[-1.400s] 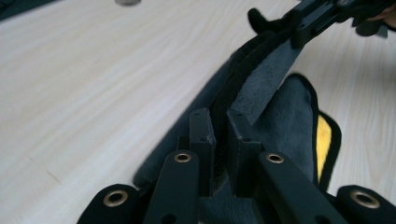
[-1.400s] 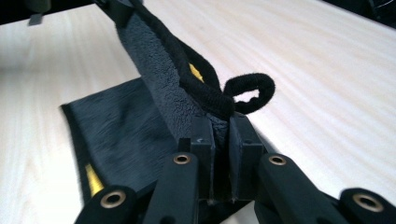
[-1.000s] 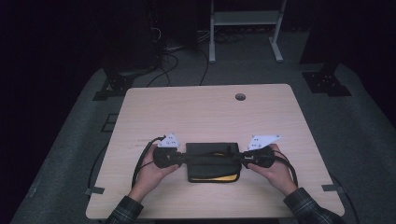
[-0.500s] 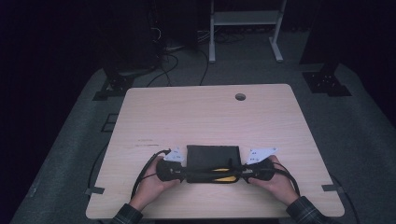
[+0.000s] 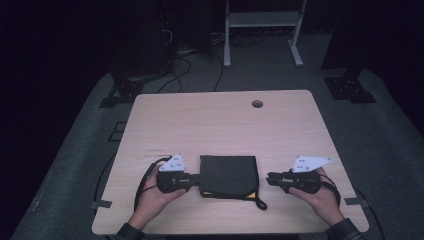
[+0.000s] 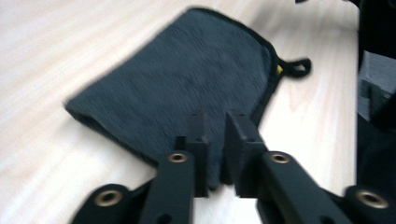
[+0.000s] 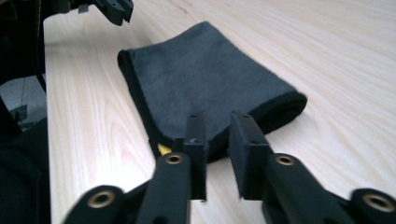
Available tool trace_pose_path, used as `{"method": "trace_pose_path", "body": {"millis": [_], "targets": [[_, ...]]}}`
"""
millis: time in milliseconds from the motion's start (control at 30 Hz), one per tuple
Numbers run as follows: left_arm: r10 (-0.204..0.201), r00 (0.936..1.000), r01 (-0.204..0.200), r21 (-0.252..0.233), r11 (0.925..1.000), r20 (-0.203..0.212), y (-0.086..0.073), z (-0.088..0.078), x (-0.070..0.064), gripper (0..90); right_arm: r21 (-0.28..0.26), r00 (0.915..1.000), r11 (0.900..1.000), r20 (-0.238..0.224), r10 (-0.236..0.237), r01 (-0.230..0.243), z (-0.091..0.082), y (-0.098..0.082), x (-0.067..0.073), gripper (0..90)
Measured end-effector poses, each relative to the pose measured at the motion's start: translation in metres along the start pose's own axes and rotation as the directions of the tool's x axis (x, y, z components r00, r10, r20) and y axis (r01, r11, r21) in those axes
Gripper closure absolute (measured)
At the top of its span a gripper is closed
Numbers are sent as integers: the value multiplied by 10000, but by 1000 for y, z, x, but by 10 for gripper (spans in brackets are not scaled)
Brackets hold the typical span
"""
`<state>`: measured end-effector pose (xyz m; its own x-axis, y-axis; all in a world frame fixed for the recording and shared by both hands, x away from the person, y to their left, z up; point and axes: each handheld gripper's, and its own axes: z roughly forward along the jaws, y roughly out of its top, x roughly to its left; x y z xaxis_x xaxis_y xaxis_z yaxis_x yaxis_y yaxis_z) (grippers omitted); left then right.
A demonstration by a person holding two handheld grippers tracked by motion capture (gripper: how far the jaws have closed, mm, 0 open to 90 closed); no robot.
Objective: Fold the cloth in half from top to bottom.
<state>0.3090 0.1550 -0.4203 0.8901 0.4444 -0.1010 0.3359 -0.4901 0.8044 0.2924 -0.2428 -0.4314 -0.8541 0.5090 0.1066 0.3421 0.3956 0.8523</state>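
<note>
Inspection, folded dark cloth (image 5: 227, 175) on wooden table (image 5: 215, 120).

1. Location: cloth lies flat near the front edge, centred between both hands. Hang loop (image 5: 260, 202) trails off its front right corner, and a yellow tag (image 5: 252, 194) peeks out beside it.
2. Left gripper (image 5: 195, 178): tips at the cloth's left edge. Jaws have just closed and are shut, per left gripper view (image 6: 215, 116). I cannot tell whether any fabric is pinched.
3. Right gripper (image 5: 270, 178): just clear of the cloth's right edge. Jaws have just been closing and now stand at a narrow gap w/ nothing between them, per right gripper view (image 7: 218, 119).
4. Judgement: step in hand looks like taking both side edges for another fold, approx. mid-task.

Recs for doing it well:
- Reopen both jaws before going in; the present gaps are too tight to take stacked layers.
- Come in low and level, w/ the lower pad sliding under all layers.
- Grip at matching points on each side and lift together, else the stack skews.
- Keep clear of the loop; it could snag a jaw.
</note>
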Motion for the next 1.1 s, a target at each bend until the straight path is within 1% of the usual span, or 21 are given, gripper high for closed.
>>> {"method": "trace_pose_path", "body": {"millis": [100,133,200,267,333,400,433,467,533,600,633,667,700,767,800,833,900,933,967,1033,1100], "targets": [[-25,10000,25,100,9999,-22,5,12,3,855,124,9996,9998,-238,-132,135,12,7,1,815],[-7,10000,7,192,9998,-8,4,17,3,852,236,9993,9995,-321,-204,211,18,8,3,817],[13,10000,-14,532,9986,29,1,27,3,833,531,9980,9978,-504,-380,407,32,9,5,820],[99,9999,-110,1003,9949,115,-5,36,1,817,937,9963,9936,-644,-574,634,44,7,8,820],[251,9996,-267,1596,9868,124,-12,41,-1,798,1448,9941,9851,-681,-840,931,54,3,12,818],[183,9996,-223,1900,9815,225,-18,43,-3,792,1815,9925,9775,-775,-949,1077,61,-1,14,819],[64,9997,-107,1806,9835,247,-20,43,-4,793,1990,9917,9733,-800,-1005,1147,64,-4,14,820],[-33,9995,-23,1809,9835,307,-22,42,-4,795,2144,9906,9690,-852,-1070,1231,65,-6,15,819],[-294,9987,216,1761,9841,415,-25,40,-5,796,2141,9895,9688,-990,-1055,1247,67,-9,14,815],[-273,9987,194,1713,9850,436,-26,40,-6,787,2141,9898,9694,-1004,-1006,1202,66,-10,13,809],[-283,9986,203,1703,9852,443,-25,39,-7,764,2101,9900,9702,-967,-1023,1208,66,-10,14,794],[-222,9988,145,1716,9851,431,-24,38,-8,728,2070,9896,9702,-947,-1082,1259,66,-10,14,756],[-154,9990,81,1684,9857,420,-23,37,-9,684,1998,9897,9721,-971,-1051,1228,65,-9,14,699],[-132,9996,93,1461,9892,257,-21,32,-10,590,1824,9917,9775,-914,-904,1059,61,-8,13,636],[-167,9997,139,1372,9905,193,-21,29,-9,545,1707,9927,9800,-807,-896,1023,58,-7,12,606],[-175,9998,157,1268,9918,132,-21,27,-7,517,1581,9940,9828,-685,-858,957,56,-6,10,565],[-327,9994,333,1087,9935,-81,-21,23,-3,467,1276,9966,9888,-377,-728,770,50,-5,6,505],[-372,9991,389,1011,9941,-191,-21,20,-1,435,1161,9973,9905,-94,-725,731,47,-5,3,471],[-301,9991,328,932,9951,-306,-21,18,1,404,1127,9977,9917,186,-649,624,44,-5,0,458],[-83,9975,140,804,9967,-708,-22,14,5,340,1007,9974,9942,579,-439,380,38,-7,-7,418],[-68,9936,154,758,9970,-1126,-25,9,9,305,1025,9961,9947,870,-158,68,33,-9,-13,387]]}}
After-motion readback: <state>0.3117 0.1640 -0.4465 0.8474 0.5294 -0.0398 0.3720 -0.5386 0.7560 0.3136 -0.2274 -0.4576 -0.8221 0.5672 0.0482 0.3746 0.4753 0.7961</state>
